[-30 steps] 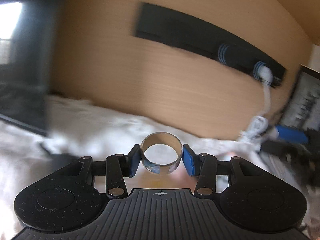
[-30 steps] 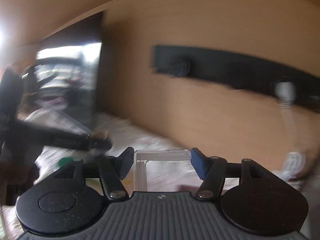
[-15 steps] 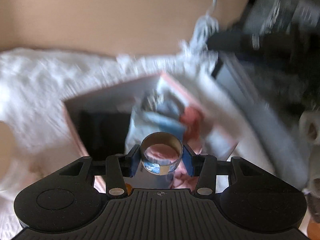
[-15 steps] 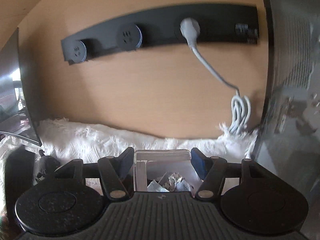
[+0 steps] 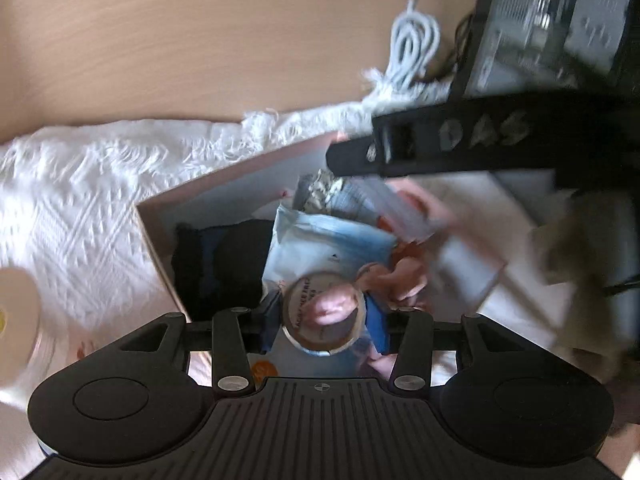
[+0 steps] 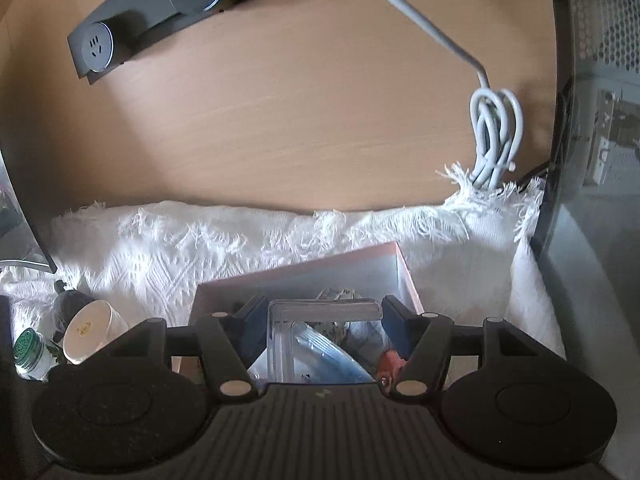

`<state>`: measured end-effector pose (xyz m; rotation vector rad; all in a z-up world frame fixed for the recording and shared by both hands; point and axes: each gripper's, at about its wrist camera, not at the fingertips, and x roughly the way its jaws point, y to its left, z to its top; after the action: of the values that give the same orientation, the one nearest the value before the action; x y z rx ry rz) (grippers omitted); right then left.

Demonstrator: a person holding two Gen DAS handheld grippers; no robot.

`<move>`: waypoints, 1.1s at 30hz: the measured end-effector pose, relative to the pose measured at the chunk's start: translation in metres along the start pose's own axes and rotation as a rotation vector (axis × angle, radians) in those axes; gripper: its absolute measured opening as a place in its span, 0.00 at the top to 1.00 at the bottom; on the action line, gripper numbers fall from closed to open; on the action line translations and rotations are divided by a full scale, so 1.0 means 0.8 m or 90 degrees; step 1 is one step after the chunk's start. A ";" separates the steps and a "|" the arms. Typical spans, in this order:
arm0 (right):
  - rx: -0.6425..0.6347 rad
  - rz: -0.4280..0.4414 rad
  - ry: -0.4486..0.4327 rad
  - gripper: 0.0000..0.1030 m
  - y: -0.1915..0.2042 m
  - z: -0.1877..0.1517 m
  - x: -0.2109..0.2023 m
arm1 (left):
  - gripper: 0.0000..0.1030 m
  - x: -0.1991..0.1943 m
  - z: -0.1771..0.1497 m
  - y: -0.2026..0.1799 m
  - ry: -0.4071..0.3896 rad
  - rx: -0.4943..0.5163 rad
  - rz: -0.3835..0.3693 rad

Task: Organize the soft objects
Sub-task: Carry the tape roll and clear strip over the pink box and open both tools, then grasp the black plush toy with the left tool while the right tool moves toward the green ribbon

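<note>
My left gripper is shut on a roll of clear tape and holds it above an open pink box. In the box lie a dark cloth, a light blue packet and pink soft items. My right gripper is shut on a clear plastic box above the same pink box. The right gripper's black body crosses the left wrist view at the upper right.
A white fringed cloth covers the desk. A paper cup and a green-capped bottle lie at the left. A coiled white cable, a power strip and a computer case stand behind and right.
Both grippers have tilted down from the wall toward the pink box, each with its object held. The left one now looks down into the box.
</note>
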<state>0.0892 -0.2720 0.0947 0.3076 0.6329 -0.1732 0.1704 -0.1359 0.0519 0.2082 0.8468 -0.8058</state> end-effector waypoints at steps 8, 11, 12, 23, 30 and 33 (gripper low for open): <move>0.011 0.013 0.044 0.39 0.000 -0.012 0.024 | 0.52 -0.055 -0.017 0.025 -0.062 -0.042 -0.007; 0.011 0.007 0.077 0.39 0.000 -0.022 0.040 | 0.52 -0.060 -0.019 0.033 -0.074 -0.068 -0.007; 0.010 0.004 0.091 0.39 0.000 -0.026 0.047 | 0.52 -0.061 -0.018 0.033 -0.075 -0.071 -0.008; 0.027 0.009 0.106 0.38 -0.004 -0.033 0.047 | 0.52 -0.070 -0.021 0.039 -0.107 -0.093 0.002; 0.017 -0.064 -0.032 0.33 0.004 -0.019 -0.014 | 0.52 -0.064 -0.016 0.041 -0.105 -0.094 -0.002; 0.012 -0.090 -0.045 0.33 0.006 -0.016 -0.027 | 0.52 -0.060 -0.014 0.038 -0.095 -0.083 -0.002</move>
<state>0.0660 -0.2620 0.0995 0.2747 0.5837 -0.3241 0.1665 -0.0830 0.0751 0.0308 0.7561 -0.7554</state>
